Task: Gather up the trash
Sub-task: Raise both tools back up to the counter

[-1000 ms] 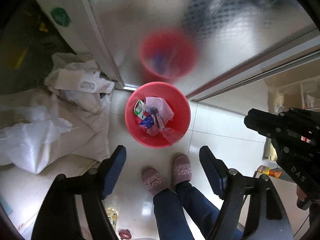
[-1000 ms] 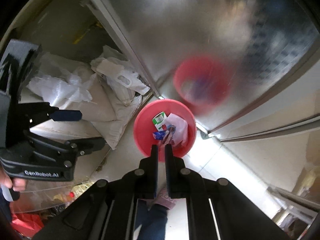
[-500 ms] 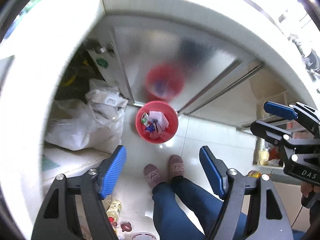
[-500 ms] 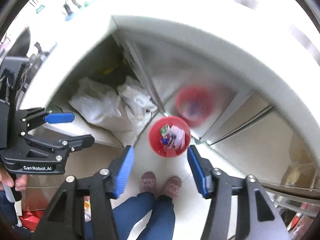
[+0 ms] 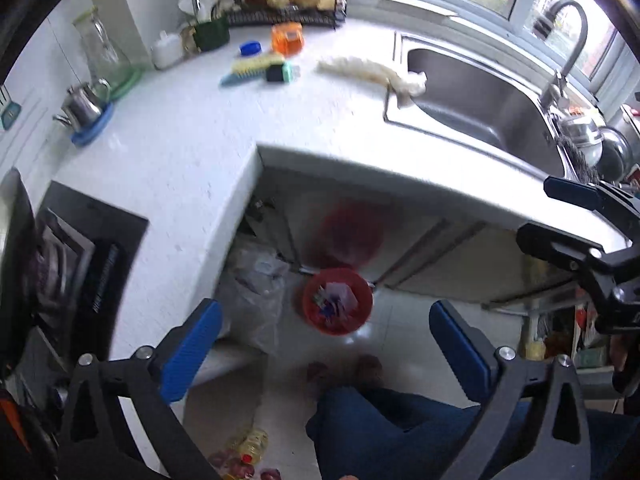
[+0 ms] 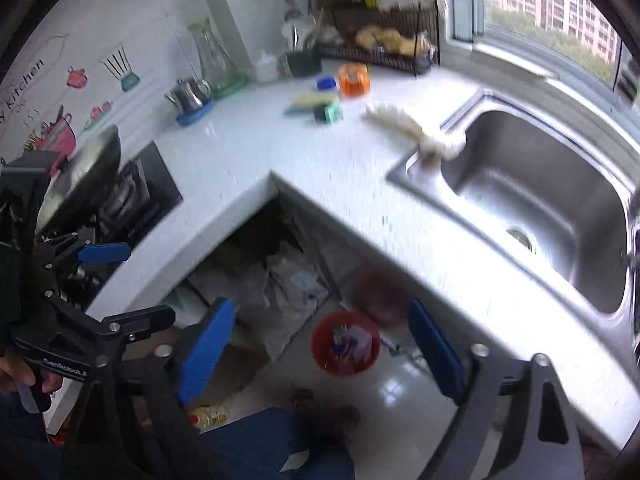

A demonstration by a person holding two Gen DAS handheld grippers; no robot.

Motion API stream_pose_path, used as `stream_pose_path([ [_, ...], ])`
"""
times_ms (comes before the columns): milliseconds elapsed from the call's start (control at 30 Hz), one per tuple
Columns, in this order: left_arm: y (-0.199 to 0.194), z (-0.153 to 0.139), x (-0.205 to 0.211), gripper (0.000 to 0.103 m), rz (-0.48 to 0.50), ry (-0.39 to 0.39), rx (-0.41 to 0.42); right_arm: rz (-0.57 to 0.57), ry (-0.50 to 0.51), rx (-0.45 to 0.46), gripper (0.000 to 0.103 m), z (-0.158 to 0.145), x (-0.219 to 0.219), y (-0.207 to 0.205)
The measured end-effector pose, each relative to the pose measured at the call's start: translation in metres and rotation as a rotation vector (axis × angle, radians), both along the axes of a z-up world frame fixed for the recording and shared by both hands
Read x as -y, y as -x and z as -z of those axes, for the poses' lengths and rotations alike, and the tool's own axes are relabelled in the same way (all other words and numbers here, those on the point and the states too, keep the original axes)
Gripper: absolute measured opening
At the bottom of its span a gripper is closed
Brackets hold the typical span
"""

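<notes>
Left gripper (image 5: pixel 324 340), right gripper (image 6: pixel 320 354): jaws just opened wide, nothing between pads. Red trash bin (image 5: pixel 337 301) on floor far below both, centred between fingers; neither nearer.

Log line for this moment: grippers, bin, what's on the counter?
left gripper: open, empty | right gripper: just opened, empty | bin: on floor, holds trash | counter: brush, rag

Red bin (image 5: pixel 337 306) on pale glossy floor tiles (image 5: pixel 400 332), holding white, blue and green scraps; white speckled desk (image 5: pixel 192 140); steel-grey sink (image 5: pixel 480 96); orange container (image 5: pixel 287 38) far left; blue lid (image 5: pixel 250 47); black tongs with ribbed blue pads (image 5: pixel 192 348); dark blue trousers (image 5: pixel 400 432); cream cloth (image 5: pixel 372 72).
</notes>
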State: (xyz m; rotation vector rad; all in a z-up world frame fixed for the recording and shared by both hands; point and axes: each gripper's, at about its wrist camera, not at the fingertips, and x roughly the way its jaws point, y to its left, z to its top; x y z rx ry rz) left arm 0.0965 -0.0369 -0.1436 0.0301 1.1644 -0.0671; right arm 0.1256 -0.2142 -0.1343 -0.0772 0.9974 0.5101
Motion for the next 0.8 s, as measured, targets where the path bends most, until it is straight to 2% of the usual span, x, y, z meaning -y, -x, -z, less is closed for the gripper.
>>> stream_pose_path([
  [200, -0.04, -0.032, -0.015, 0.103, -0.02, -0.01, 0.068, -0.014, 0.012, 0.046, 0.09, -0.021, -0.005, -0.025],
  [333, -0.075, -0.044, -0.029, 0.103, 0.005, -0.015, 0.091, 0.002, 0.015, 0.077, 0.091, -0.027, -0.008, -0.055],
  [467, -0.119, -0.05, -0.05, 0.103, 0.017, 0.014, 0.106, 0.042, 0.013, 0.071, 0.091, -0.026, -0.009, -0.095],
  [667, -0.204, -0.044, -0.082, 0.103, 0.103, -0.009, 0.086, 0.114, 0.028, 0.05, 0.091, -0.023, -0.02, -0.16],
  [800, -0.257, -0.025, -0.097, 0.103, 0.167, 0.041, 0.043, 0.172, 0.061, 0.021, 0.091, -0.013, -0.025, -0.204],
])
